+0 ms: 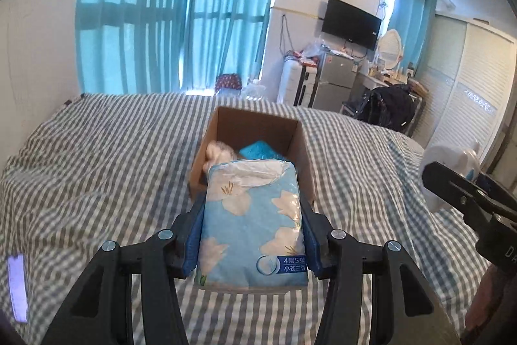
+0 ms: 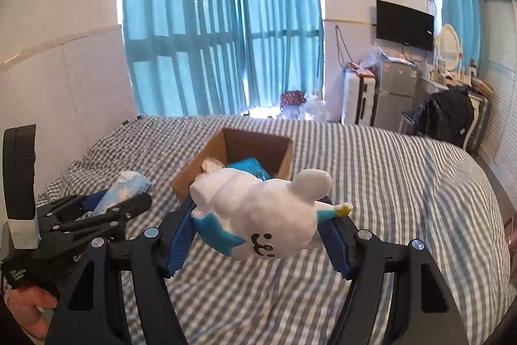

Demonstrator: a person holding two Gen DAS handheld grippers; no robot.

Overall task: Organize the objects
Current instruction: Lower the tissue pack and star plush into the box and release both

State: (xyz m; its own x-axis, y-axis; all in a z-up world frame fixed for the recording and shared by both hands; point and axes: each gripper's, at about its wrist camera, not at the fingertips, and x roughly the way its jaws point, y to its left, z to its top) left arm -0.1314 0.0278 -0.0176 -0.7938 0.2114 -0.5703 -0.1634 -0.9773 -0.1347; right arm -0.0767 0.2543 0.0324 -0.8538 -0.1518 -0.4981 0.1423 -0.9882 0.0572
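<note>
My left gripper is shut on a blue flowered tissue pack and holds it above the bed, just short of an open cardboard box. The box holds a teal packet and a pale fluffy item. My right gripper is shut on a white plush toy with a smiling face and blue star, held above the bed in front of the same box. The left gripper with the tissue pack shows at the left of the right wrist view.
The grey-and-white checked bed spreads all around the box. Blue curtains hang behind it. A fridge, suitcase, wall TV and a dark chair stand at the far right. A white wardrobe lines the right side.
</note>
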